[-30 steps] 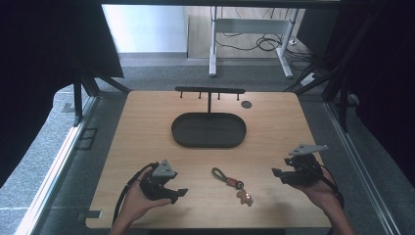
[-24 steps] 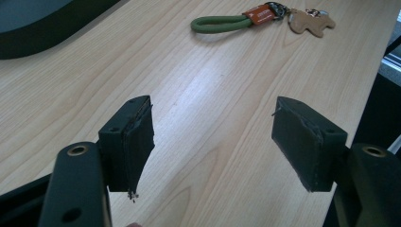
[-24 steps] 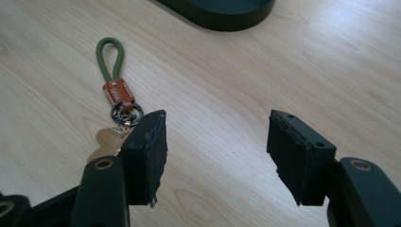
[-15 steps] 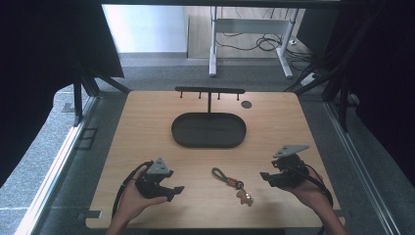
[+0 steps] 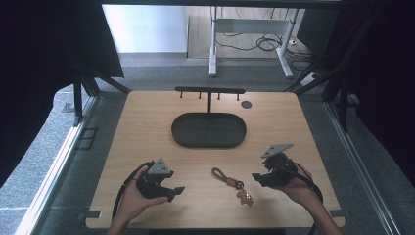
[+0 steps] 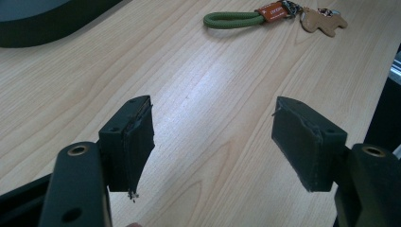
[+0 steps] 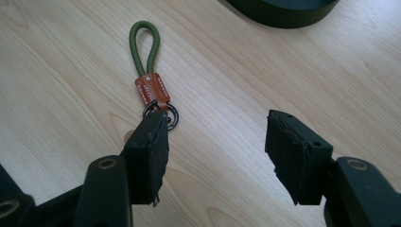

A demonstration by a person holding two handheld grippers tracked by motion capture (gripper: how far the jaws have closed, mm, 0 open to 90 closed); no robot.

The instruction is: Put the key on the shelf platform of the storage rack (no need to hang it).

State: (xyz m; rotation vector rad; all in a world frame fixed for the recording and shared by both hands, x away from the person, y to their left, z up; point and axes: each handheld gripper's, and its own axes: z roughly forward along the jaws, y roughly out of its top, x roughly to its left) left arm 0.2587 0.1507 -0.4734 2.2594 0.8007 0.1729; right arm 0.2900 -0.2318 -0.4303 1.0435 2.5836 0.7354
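On the wooden table (image 5: pixel 147 127), my gaping right gripper (image 7: pixel 215 142) nears a light, floppy keychain (image 7: pixel 150 82); I judge its stiff orange tab the surest hold. Left gripper (image 6: pixel 213 142) gapes, empty.

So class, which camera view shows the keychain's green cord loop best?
The right gripper view: the green cord loop lies close, sharp and whole above its orange tag. The left gripper view shows it farther off, foreshortened; the high view shows it tiny.
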